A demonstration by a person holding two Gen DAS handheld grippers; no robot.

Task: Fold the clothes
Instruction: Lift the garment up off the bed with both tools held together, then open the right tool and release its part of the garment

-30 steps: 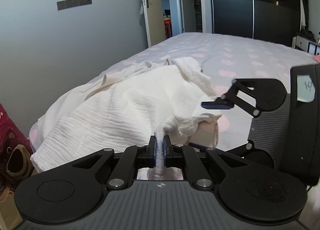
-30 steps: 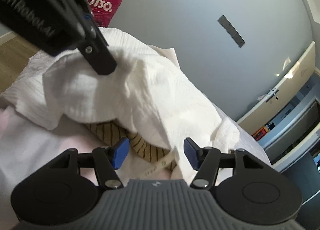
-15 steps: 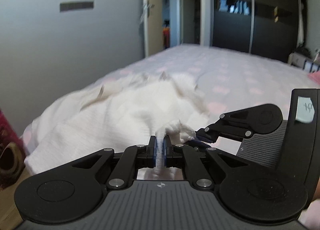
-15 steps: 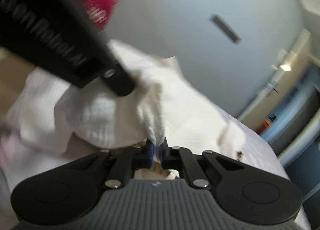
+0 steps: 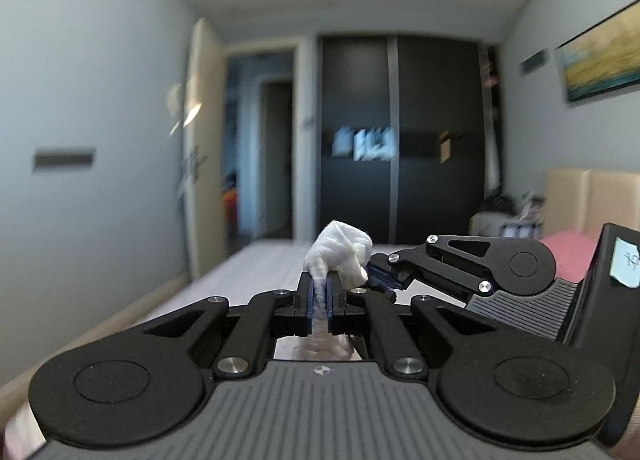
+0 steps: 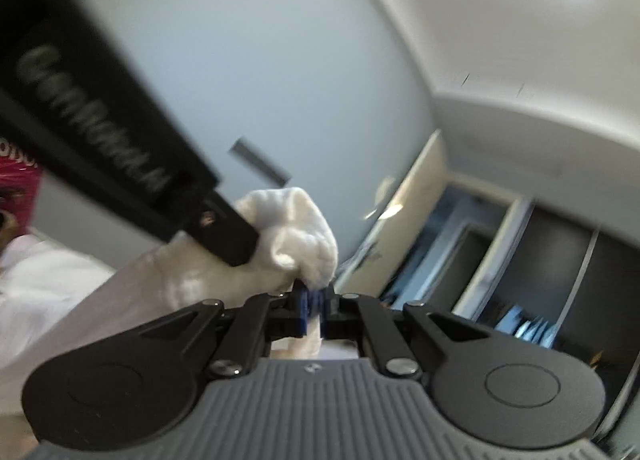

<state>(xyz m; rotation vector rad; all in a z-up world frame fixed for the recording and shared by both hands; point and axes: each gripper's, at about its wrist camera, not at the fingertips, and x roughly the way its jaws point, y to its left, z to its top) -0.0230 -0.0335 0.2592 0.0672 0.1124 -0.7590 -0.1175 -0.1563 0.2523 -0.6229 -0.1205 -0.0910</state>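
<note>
A white crinkled garment (image 5: 340, 250) is pinched in my left gripper (image 5: 319, 292), which is shut on a bunched fold of it. My right gripper (image 6: 314, 306) is shut on the same white garment (image 6: 296, 228), right beside the left one. The right gripper shows in the left wrist view (image 5: 384, 280) just to the right of the fold. Both grippers are raised and tilted up, well above the bed. The cloth hangs down below them; part of it trails at lower left in the right wrist view (image 6: 60, 300).
The bed (image 5: 256, 260) with a pale sheet lies below and ahead. A dark wardrobe (image 5: 400, 140) stands at the far wall beside an open door (image 5: 200, 148). A pink pillow (image 5: 572, 248) and beige headboard (image 5: 592, 196) are at the right.
The right gripper closed on the white garment beside the left one. Both grippers then rose and tilted up, lifting the cloth off the bed.
</note>
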